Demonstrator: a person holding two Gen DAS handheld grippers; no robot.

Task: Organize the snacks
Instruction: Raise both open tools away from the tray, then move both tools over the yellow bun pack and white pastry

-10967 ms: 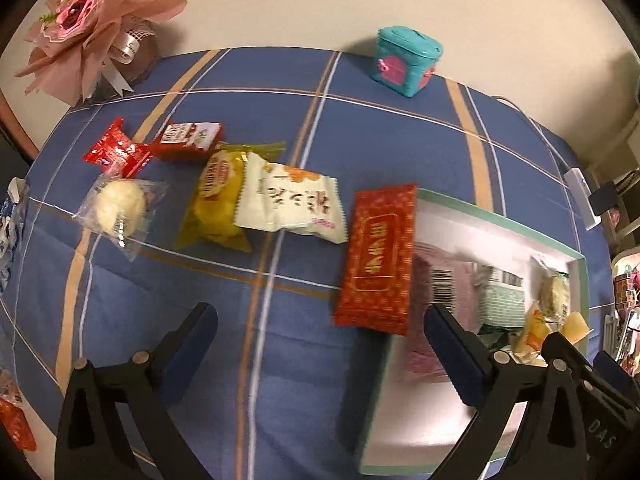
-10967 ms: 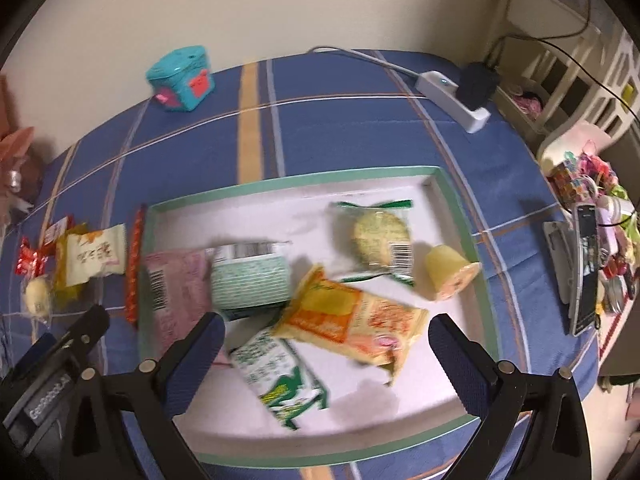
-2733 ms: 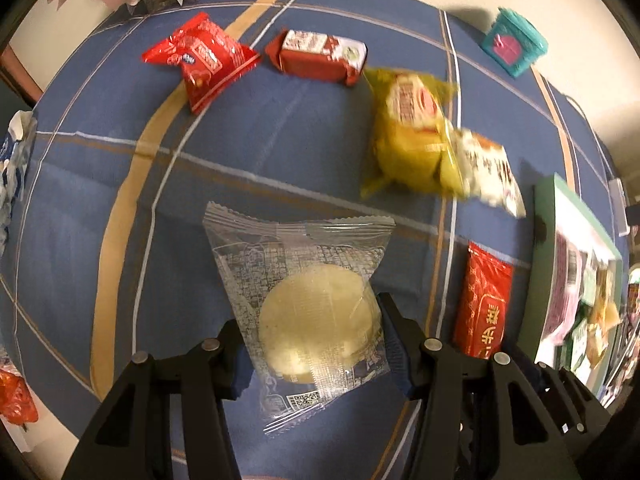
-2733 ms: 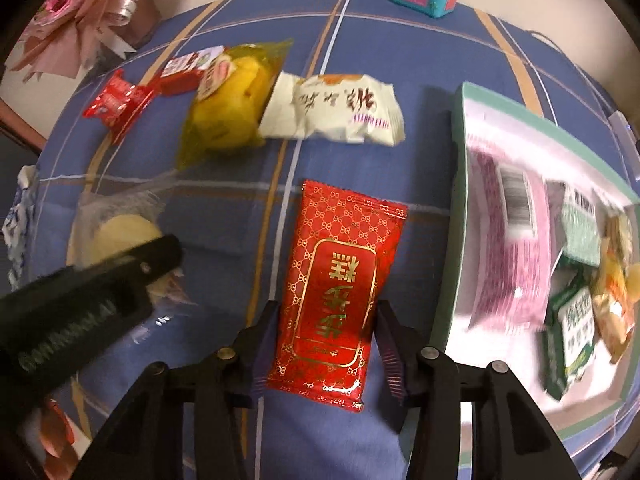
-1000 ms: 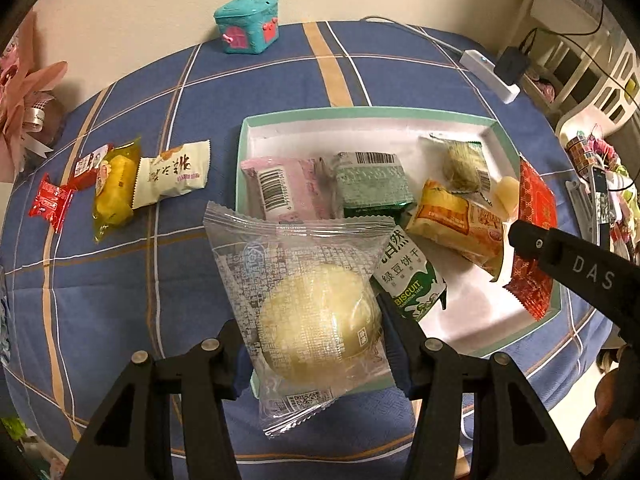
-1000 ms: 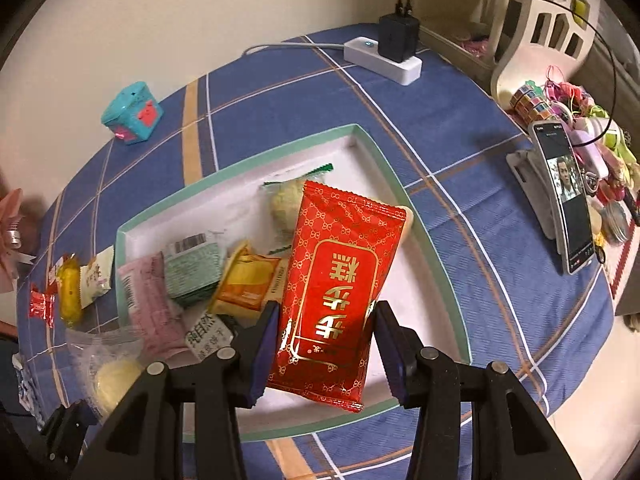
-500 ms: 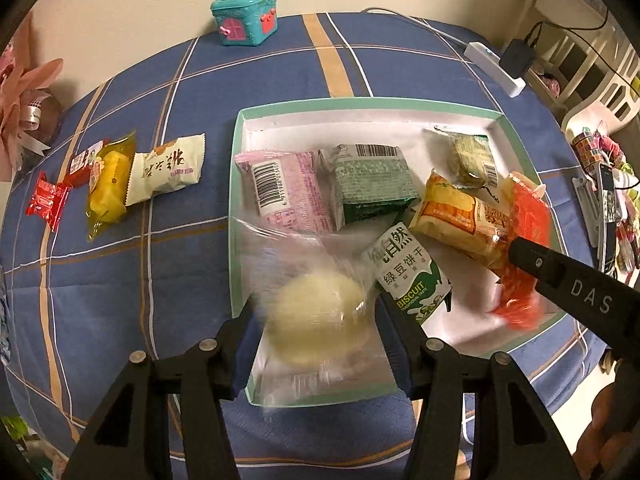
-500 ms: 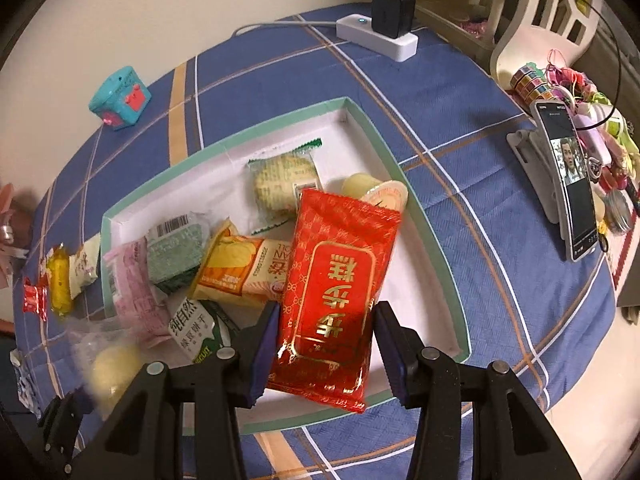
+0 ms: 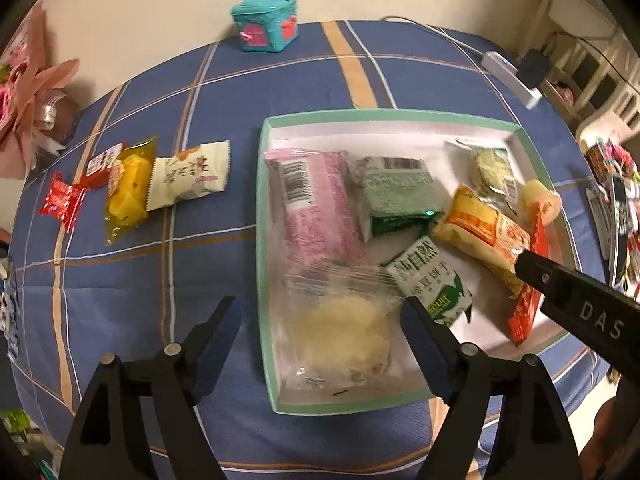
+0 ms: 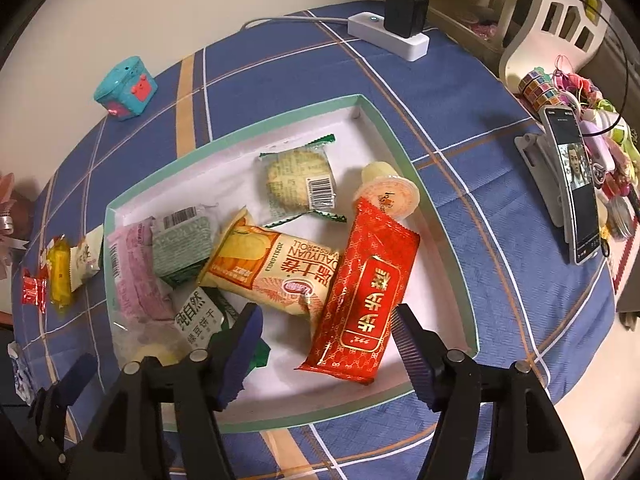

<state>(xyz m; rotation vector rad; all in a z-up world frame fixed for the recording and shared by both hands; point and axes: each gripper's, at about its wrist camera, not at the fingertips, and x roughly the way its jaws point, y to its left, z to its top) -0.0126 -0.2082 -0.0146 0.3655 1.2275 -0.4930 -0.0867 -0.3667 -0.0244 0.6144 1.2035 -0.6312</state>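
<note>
Both snacks have left the jaws since a second ago: the clear bun pack (image 9: 340, 332) now lies in the tray's near-left corner, and the red packet (image 10: 366, 300) lies on the tray floor, its far end against the jelly cup (image 10: 390, 192). The left gripper (image 9: 320, 340) hangs over the bun with its jaws opening, pads clear of the wrapper on either side. The right gripper (image 10: 326, 340) is likewise opening, fingers apart, the near end of the red packet between them but untouched (the wrapper sits a little nearer the right-hand pad).

In the left view, at 1 o'clock from the bun, lies the green biscuit pack (image 9: 430, 280); beyond it the pink pack (image 9: 316, 208) at 12, the dark green pack (image 9: 394, 196) and the orange roll (image 9: 484, 236) toward 2. A round cookie pack (image 9: 494, 170) sits deeper still.

The tray (image 9: 262, 240) rests on a blue plaid cloth (image 9: 160, 280). At 10 o'clock, outside it, four snacks wait in a row: white pack (image 9: 188, 174), yellow pack (image 9: 128, 188), and two small red ones (image 9: 62, 200). Farthest, at 12, a teal box (image 9: 266, 22); at 2, a power strip (image 9: 512, 78).
</note>
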